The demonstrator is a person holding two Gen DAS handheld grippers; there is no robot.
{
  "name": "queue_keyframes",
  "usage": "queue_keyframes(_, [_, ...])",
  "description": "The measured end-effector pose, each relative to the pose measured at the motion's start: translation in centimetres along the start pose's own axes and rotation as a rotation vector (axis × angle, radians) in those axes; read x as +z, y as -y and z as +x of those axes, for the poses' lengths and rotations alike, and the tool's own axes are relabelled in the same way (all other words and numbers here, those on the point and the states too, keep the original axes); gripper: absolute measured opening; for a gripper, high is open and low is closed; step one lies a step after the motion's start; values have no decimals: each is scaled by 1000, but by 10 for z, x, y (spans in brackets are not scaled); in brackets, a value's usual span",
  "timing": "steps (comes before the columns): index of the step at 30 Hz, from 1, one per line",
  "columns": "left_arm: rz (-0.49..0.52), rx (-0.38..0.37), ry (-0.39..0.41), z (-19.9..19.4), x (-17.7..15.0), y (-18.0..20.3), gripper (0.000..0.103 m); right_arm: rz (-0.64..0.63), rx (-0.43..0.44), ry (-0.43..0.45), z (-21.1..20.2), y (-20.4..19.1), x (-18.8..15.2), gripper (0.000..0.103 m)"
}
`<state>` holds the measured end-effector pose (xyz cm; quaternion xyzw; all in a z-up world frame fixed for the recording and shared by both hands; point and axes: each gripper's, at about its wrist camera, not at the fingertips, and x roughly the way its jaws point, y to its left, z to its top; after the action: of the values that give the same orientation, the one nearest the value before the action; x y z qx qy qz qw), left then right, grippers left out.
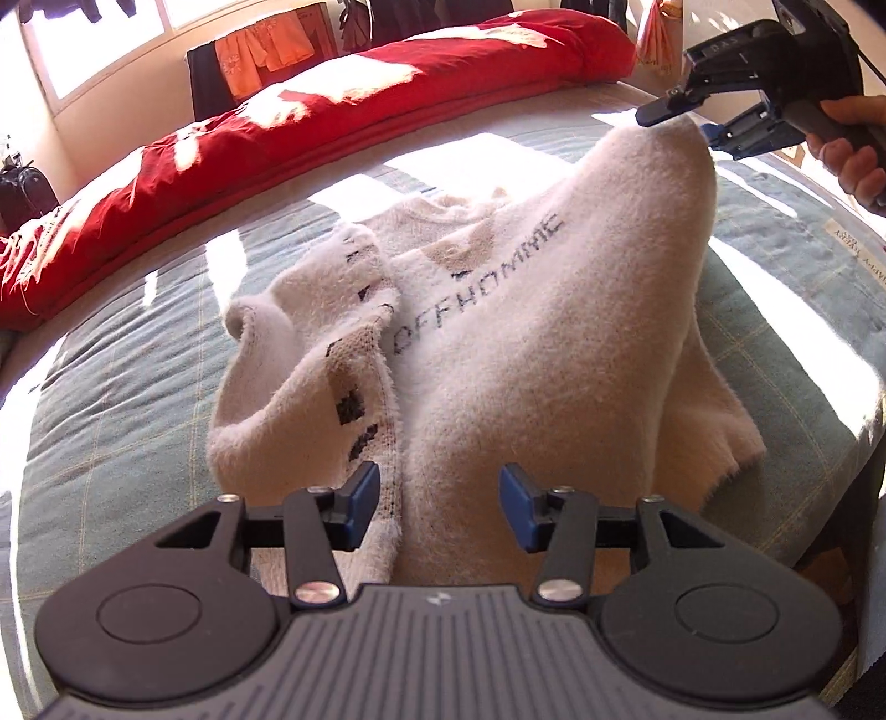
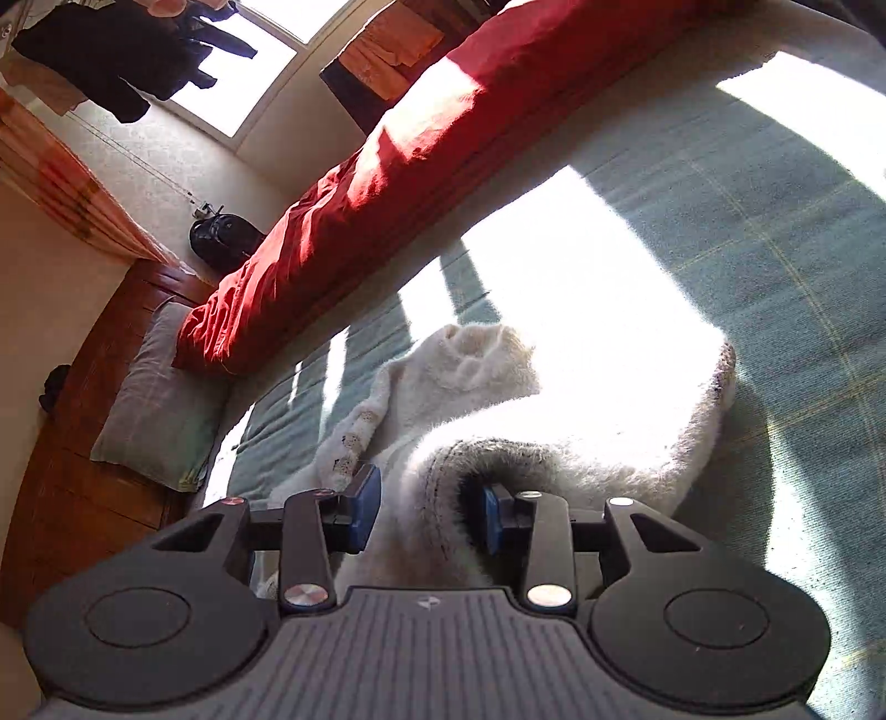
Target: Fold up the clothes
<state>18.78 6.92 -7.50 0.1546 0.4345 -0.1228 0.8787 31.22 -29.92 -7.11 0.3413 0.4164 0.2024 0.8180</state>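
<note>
A fluffy cream sweater (image 1: 498,332) with dark "OFFHOMME" lettering lies bunched on the grey-green checked bed cover (image 1: 138,376). One sleeve is folded over on the left. My left gripper (image 1: 440,501) is at the sweater's near edge, its blue pads closed on a thick fold of it. At the top right of the left wrist view, my right gripper (image 1: 684,119), held by a person's hand (image 1: 853,155), pinches a far corner and lifts it into a peak. In the right wrist view the right gripper (image 2: 429,515) is shut on the sweater (image 2: 554,432), which hangs down to the bed.
A rolled red duvet (image 1: 277,127) runs along the far side of the bed. A grey-green pillow (image 2: 160,410) lies against the wooden headboard (image 2: 83,471), with a black bag (image 2: 221,235) beyond. Orange clothes (image 1: 260,50) hang by the window. Bright sun patches cross the cover.
</note>
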Motion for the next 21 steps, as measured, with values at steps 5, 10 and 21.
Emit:
queue_keyframes(5, [-15, 35, -48, 15, -5, -10, 50, -28, -109, -39, -13, 6, -10, 58])
queue_keyframes(10, [-51, 29, -90, 22, -22, -15, 54, -107, -160, -70, -32, -8, -25, 68])
queue_keyframes(21, [22, -36, -12, -31, -35, 20, 55, -170, -102, -274, -8, 13, -88, 72])
